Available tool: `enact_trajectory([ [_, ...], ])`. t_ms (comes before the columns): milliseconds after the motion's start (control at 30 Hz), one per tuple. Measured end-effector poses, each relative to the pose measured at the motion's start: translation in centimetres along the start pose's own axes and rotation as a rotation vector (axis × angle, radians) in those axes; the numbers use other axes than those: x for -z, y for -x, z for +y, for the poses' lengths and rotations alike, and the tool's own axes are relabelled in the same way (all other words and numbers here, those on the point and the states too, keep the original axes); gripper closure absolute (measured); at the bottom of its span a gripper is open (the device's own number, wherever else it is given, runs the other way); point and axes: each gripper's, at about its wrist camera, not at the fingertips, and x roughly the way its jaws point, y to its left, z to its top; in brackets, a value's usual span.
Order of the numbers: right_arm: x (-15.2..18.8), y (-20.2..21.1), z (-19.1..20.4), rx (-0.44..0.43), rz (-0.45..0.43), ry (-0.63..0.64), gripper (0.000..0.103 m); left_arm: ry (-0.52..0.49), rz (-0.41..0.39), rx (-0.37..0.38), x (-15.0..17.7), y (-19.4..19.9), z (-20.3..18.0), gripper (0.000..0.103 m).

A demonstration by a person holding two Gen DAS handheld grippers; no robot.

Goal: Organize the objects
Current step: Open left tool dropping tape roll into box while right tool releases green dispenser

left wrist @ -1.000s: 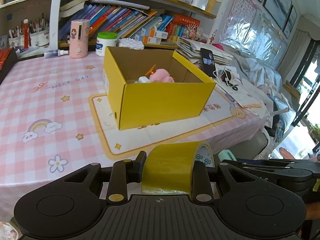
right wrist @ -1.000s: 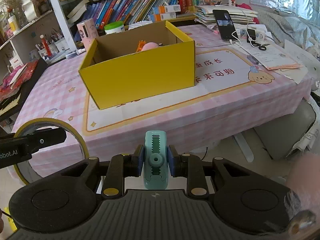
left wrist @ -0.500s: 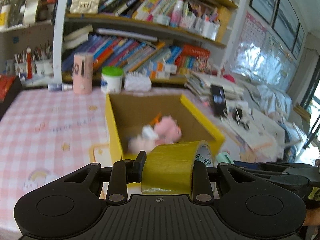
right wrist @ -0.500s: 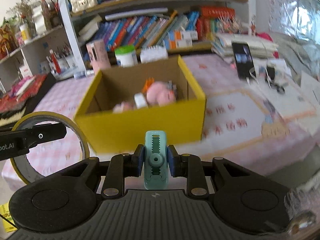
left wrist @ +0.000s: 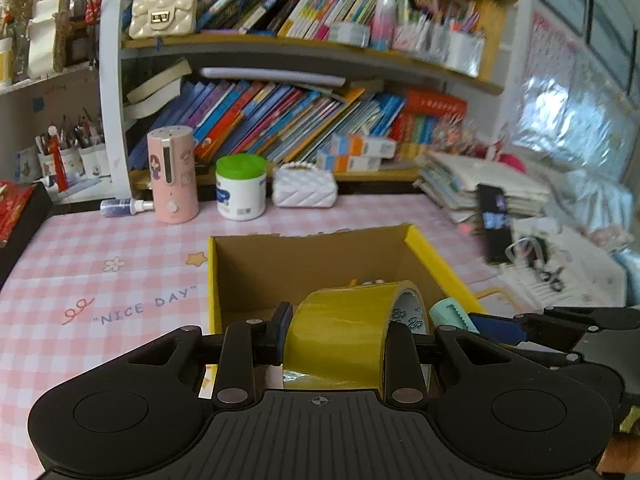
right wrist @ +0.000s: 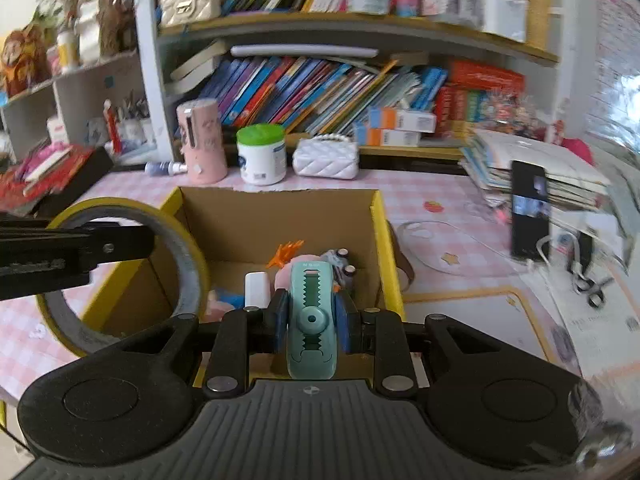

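Left claw [left wrist: 340,334] clamped on a roll of yellow tape [left wrist: 344,328], roll standing on edge between the pads, held over the near left side of the open yellow box [right wrist: 386,240]. Right claw [right wrist: 311,320] closed tight on a teal correction-tape dispenser [right wrist: 311,312], above the box's near rim. Box sits on the pink checked tabletop [left wrist: 80,280]; pink toy [right wrist: 300,262] and small white block [right wrist: 257,288] inside. Bookshelf [left wrist: 280,112] behind.

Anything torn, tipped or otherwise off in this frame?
Only small things: the yellow box's back edge is ragged, as if a flap was torn off, and a small spray bottle lies on its side behind it. Nothing spilled.
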Motion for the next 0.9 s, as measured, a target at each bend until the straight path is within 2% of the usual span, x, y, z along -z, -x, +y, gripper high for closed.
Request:
enact_trajectory([
  [233, -0.6, -5.7, 0.4, -0.052, 0.093, 0.149, 0.08, -0.04, 0.087, -0.095, 0.1, -4.4, -0.1, 0.077],
  [400, -0.3, -8.4, 0.4, -0.099, 0.19, 0.224, 0.08, -0.028, 0.106, -0.133, -0.1, -6.3, 0.3, 0.077],
  [700, -0.7, -10.9, 0.4, -0.15, 0.288, 0.272, 0.08, -0.053, 0.136, -0.155, -0.5, -9.4, -0.8, 0.077],
  [900, -0.8, -11.0, 0.4, -0.19, 0.304, 0.296, 0.08, -0.075, 0.155, -0.156, -0.5, -10.4, -1.7, 0.076],
])
